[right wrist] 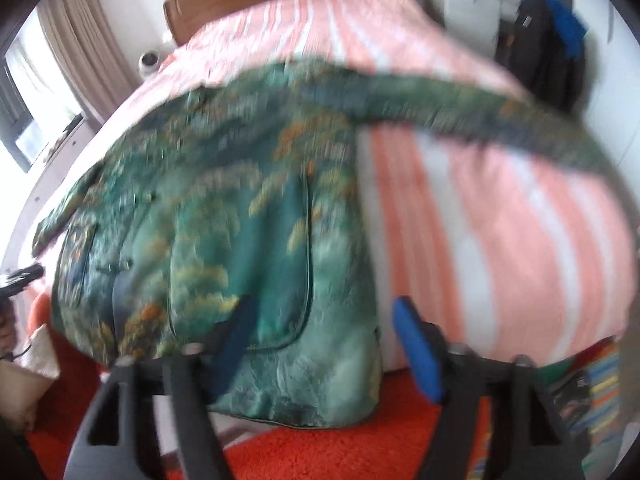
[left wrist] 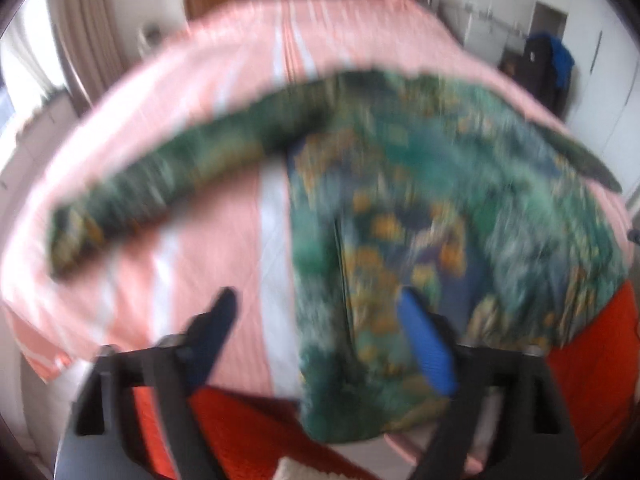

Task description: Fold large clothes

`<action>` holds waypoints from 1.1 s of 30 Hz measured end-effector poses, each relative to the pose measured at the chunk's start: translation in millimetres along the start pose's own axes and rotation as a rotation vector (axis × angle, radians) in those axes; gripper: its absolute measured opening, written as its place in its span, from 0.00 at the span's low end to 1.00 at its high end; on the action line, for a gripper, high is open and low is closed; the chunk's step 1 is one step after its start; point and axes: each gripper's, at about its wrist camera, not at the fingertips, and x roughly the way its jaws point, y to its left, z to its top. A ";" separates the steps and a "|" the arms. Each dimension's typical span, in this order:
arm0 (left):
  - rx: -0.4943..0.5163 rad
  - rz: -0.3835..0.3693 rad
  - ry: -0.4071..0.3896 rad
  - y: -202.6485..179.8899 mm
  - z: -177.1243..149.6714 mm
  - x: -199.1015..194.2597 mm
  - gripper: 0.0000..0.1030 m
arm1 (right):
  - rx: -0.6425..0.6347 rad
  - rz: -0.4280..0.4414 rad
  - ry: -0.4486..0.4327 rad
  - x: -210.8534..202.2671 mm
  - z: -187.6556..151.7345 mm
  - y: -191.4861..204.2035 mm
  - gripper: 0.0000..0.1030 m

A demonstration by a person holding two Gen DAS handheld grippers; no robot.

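Mostly both views are smeared by motion blur, so fine detail is hard to read. A green patterned jacket (left wrist: 420,200) lies spread on the bed (left wrist: 224,88), which is covered in pink and white stripes; its hem hangs over the near edge of the bed toward an orange rug (right wrist: 340,452). From the left wrist view one sleeve stretches far to the left across the stripes, and the other runs off to the right, where its end is cut off by the lens edge. The left gripper (left wrist: 320,336) has its jaws spread wide, with nothing pinched between them; whether the right-hand jaw touches the cloth behind it I cannot tell. The right gripper (right wrist: 324,344) also stands with jaws spread, holding nothing, its left-hand jaw in front of the jacket's lower corner. A wooden headboard (right wrist: 224,4) shows at the far end, partly hidden by bedding. Dark clothes (right wrist: 548,52) hang by the wall at right, too blurred to make out. Curtains (right wrist: 84,56) border a window at left.
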 end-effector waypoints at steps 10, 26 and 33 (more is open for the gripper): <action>-0.102 0.066 -0.191 -44.0 42.4 -32.8 1.00 | -0.010 0.042 -0.179 -41.8 22.7 66.3 0.88; -0.044 0.071 -0.058 -87.5 7.2 -3.0 1.00 | -0.119 0.048 -0.243 -13.9 9.2 151.7 0.88; -0.022 0.090 -0.043 -92.1 1.1 2.4 1.00 | -0.123 -0.014 -0.241 -10.8 5.9 159.7 0.88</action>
